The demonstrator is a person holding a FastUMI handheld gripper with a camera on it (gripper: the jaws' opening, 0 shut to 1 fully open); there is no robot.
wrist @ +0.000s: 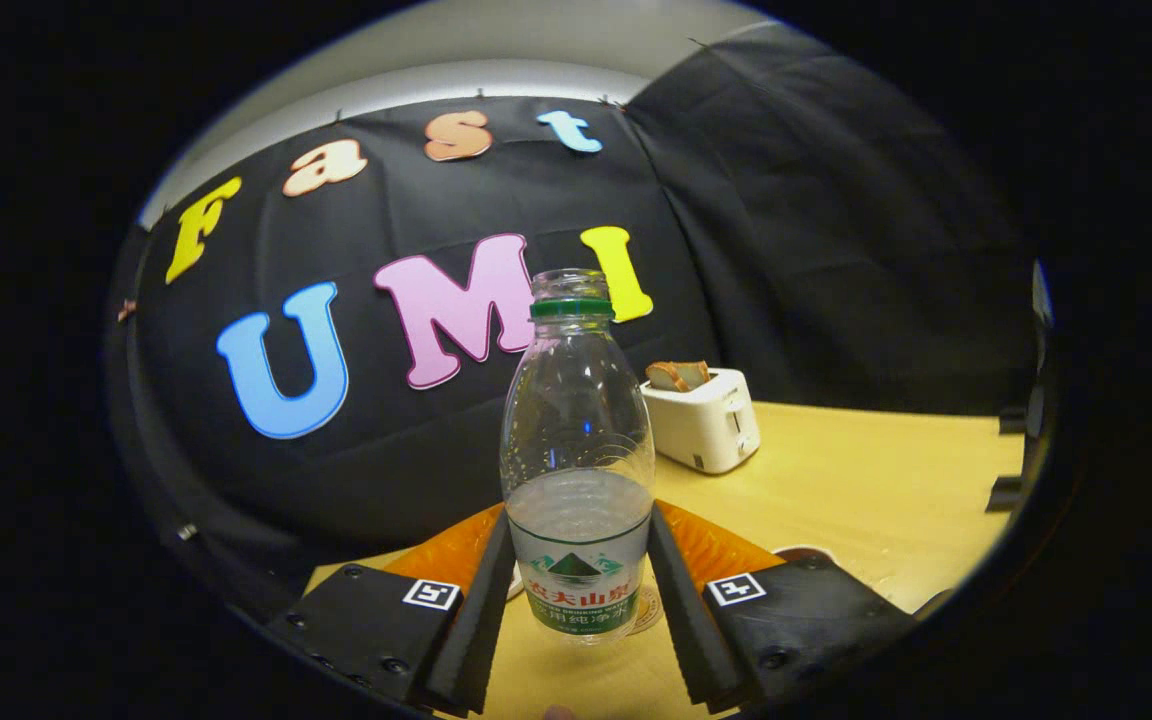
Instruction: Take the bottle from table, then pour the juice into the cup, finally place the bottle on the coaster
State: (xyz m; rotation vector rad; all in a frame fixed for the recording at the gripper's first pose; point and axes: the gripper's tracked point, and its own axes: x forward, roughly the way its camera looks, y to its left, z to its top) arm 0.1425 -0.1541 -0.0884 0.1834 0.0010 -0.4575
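In the gripper view, your fingers are clamped on the bottle, one pressing each side of its labelled lower body, so the grasp looks made. The bottle stands upright between the fingers, long axis vertical, neck and green collar ring well above them. There is no cap, and clear liquid fills roughly the lower half. Whether the base rests on the tabletop or is just clear of it, you cannot tell from here.

Under and just behind the bottle's base a round, pale disc peeks out beside the right finger. It may be the coaster, but too little of it shows to be sure. A rounded rim edge shows just beyond the right finger's mount; it could be the cup, though you cannot confirm that either.

Farther back and to the right, well apart from the bottle, sits a white toaster with bread in its slot.

What your next move seems to turn on: the bottle's mouth is open and points straight up, so keep that axis vertical while you carry it. If that rim is the cup, it lies to the right of the fingers and close.
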